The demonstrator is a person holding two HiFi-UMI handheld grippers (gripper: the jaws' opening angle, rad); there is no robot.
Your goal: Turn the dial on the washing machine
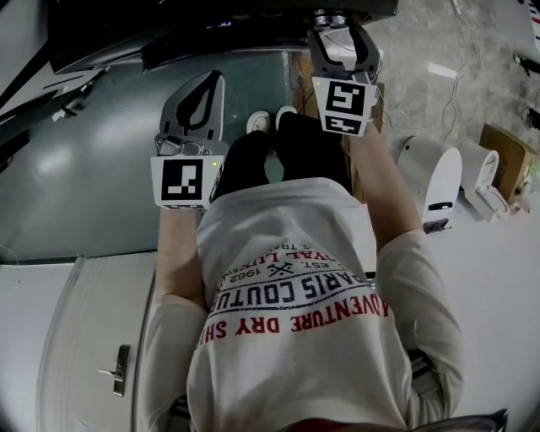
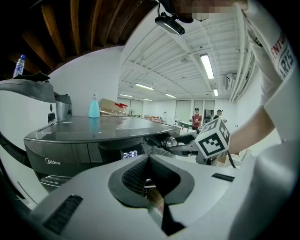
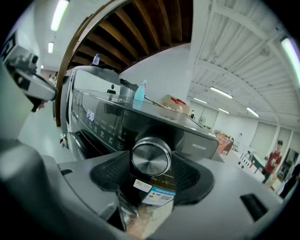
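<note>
The dark grey washing machine [image 2: 70, 136] stands in front of the person; in the head view its top [image 1: 211, 25] runs along the upper edge. Its chrome dial [image 3: 151, 157] sits on the front panel, right of the lit display [image 2: 130, 153]. My right gripper [image 3: 151, 160] is shut on the dial, a black pad pressed on each side. In the head view the right gripper [image 1: 333, 21] reaches up to the panel. My left gripper [image 1: 211, 78] hangs lower left, away from the machine, shut with nothing in it. Its fingertips [image 2: 149, 157] meet in the left gripper view.
A blue bottle [image 2: 93, 107] and other items stand on the machine's top. On the floor to the right are a white appliance [image 1: 430, 173] and a cardboard box [image 1: 506, 156]. A white door with a handle [image 1: 118, 367] lies at lower left. People [image 2: 196, 118] stand far off.
</note>
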